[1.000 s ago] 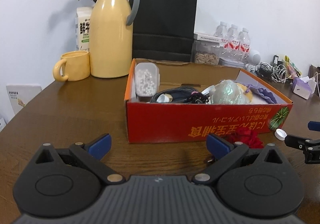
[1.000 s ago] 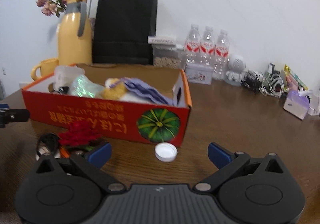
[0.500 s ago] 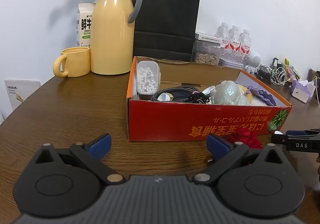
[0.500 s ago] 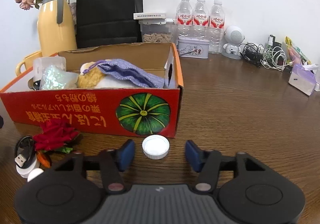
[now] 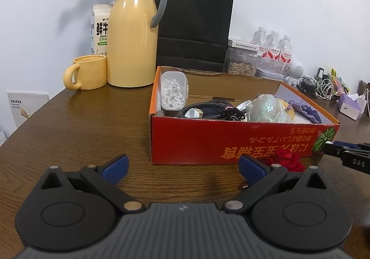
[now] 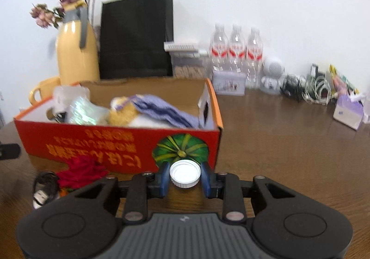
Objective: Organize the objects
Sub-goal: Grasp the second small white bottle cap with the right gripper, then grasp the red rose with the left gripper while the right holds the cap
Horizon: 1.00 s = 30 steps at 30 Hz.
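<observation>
A red cardboard box (image 5: 231, 141) stands on the wooden table and holds a clear bead container (image 5: 173, 92), cables, a shiny pouch and a purple cloth (image 6: 161, 111). My right gripper (image 6: 185, 175) is shut on a white bottle cap (image 6: 185, 175) in front of the box's pumpkin picture (image 6: 182, 150). A red fabric rose (image 6: 81, 168) and a USB cable (image 6: 44, 187) lie at the box's front. My left gripper (image 5: 182, 166) is open and empty, in front of the box's left corner. The right gripper's tip (image 5: 346, 150) shows at the right edge of the left wrist view.
A yellow thermos (image 5: 134, 34), yellow mug (image 5: 87, 71), milk carton (image 5: 100, 27) and black paper bag (image 5: 194, 25) stand behind the box. Water bottles (image 6: 235, 50), a tin, a white figurine, tangled cables (image 6: 316, 90) and a tissue pack (image 6: 349, 113) line the back right.
My right gripper moved forward around the white cap and its fingers closed on it. The left gripper stayed open and nearly still.
</observation>
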{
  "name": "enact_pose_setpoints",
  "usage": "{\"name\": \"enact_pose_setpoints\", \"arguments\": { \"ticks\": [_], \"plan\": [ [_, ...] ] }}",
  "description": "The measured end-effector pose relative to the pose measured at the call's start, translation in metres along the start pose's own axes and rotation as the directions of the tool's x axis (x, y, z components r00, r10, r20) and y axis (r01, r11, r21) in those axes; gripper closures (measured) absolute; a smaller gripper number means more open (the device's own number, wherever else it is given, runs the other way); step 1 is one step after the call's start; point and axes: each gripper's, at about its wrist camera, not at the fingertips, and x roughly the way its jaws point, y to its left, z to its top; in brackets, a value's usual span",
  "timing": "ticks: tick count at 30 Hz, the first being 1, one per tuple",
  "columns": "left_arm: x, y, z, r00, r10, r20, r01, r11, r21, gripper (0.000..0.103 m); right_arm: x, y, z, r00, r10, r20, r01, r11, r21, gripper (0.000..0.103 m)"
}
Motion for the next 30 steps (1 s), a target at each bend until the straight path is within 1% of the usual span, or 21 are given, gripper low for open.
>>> {"name": "enact_pose_setpoints", "arguments": {
  "ticks": [4,6,17,19,22,26,30],
  "plan": [
    [0.000,0.000,0.000,1.000,0.004,0.000,-0.004,1.000,-0.001,0.000,-0.014,0.014,-0.002,0.998,0.016,0.061,-0.014,1.000,-0.026,0.076],
    [0.001,0.000,0.000,1.000,0.007,-0.004,-0.007,1.000,0.002,0.000,-0.019,0.021,-0.003,0.997,0.026,0.078,-0.023,0.999,-0.043,0.076],
    [0.006,-0.001,-0.002,0.999,0.030,-0.026,-0.030,0.999,0.011,0.000,-0.022,0.023,-0.002,0.994,0.044,0.099,-0.039,0.998,-0.051,0.076],
    [0.007,-0.003,-0.003,0.999,0.019,-0.027,-0.018,1.000,0.016,0.000,-0.022,0.023,-0.003,0.994,0.044,0.101,-0.039,0.998,-0.051,0.076],
    [0.005,-0.010,-0.004,1.000,-0.018,-0.020,0.018,0.999,0.027,0.000,-0.023,0.024,-0.003,0.994,0.044,0.104,-0.039,0.998,-0.054,0.076],
    [0.004,-0.031,-0.008,0.997,-0.066,-0.025,0.067,0.996,0.054,0.000,-0.025,0.025,-0.003,0.992,0.051,0.113,-0.044,0.997,-0.063,0.076],
    [0.004,-0.051,-0.013,0.996,-0.088,-0.030,0.091,0.992,0.085,0.000,-0.028,0.026,-0.003,0.991,0.059,0.122,-0.051,0.996,-0.066,0.076]
  ]
}}
